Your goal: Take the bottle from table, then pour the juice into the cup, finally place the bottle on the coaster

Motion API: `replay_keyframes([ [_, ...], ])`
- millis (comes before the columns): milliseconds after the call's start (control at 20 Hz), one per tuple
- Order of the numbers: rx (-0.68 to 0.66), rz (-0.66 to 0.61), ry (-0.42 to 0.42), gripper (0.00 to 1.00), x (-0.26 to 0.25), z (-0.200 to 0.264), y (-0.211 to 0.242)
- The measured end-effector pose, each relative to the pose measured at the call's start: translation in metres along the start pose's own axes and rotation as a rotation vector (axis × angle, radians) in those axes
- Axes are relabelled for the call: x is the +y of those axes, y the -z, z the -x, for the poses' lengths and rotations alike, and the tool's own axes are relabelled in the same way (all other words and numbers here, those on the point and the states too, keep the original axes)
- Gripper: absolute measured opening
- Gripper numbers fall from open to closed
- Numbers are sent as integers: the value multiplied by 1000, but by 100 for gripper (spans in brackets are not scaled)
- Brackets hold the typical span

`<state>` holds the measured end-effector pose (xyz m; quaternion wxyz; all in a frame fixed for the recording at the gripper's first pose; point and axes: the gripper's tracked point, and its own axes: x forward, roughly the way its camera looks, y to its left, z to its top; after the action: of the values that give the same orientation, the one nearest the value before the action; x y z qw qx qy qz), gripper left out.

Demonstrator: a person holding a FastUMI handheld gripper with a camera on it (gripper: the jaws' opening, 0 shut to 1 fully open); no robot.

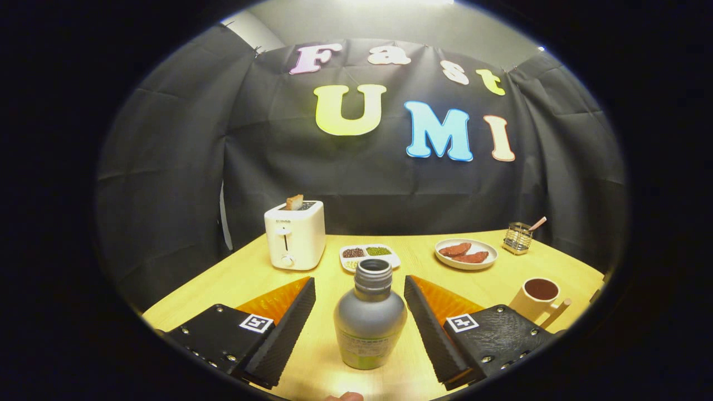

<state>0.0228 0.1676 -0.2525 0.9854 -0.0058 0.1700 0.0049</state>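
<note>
Between the spread gripper [360, 312] fingers stands the bottle [370, 320] (uncapped, upright), untouched; cup [537, 297] off right.

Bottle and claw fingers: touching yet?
Apart. The gripper view shows the claw open, bare table visible between each finger and the uncapped bottle standing between them.

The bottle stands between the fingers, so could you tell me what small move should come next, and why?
Probably close the hand-held gripper on the bottle. Its fingers are open, one on each side of the bottle's body, with a gap on both sides. The bottle stands upright and uncapped on the table, so a firm, level squeeze seems wise before lifting toward the cup.
</note>
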Motion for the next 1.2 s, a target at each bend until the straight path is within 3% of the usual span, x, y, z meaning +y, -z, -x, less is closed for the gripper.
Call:
replay_keyframes([
  [900,199,-11,41,98,-1,-12,81],
  [1000,206,-15,44,94,-3,-12,83],
  [1100,208,-18,42,83,-3,-12,83],
  [1200,217,-26,33,81,-1,-12,84],
])
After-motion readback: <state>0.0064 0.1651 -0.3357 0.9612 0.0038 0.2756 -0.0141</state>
